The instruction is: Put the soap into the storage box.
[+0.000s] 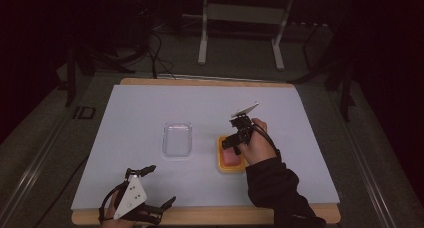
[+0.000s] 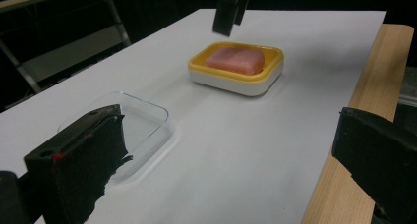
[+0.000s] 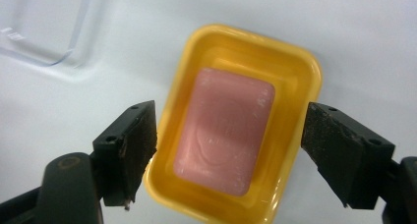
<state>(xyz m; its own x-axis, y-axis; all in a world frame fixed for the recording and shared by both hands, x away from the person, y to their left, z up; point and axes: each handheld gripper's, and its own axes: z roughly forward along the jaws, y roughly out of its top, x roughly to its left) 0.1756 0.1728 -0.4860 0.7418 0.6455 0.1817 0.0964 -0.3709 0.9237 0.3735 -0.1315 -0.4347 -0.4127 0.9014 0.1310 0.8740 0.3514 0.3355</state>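
Dark room, metal stand legs beyond white tabletop (image 1: 140,108). Yellow dish (image 3: 295,71) with pink soap bar (image 3: 223,130) sits right of centre, toward near edge; clear lid (image 1: 178,139) just left. Right tool (image 1: 239,138) hovers above dish, jaws wide, empty. Left tool (image 1: 150,188) idle at near edge, spread open, empty. Soap likely hard, slick; pinch across long sides.
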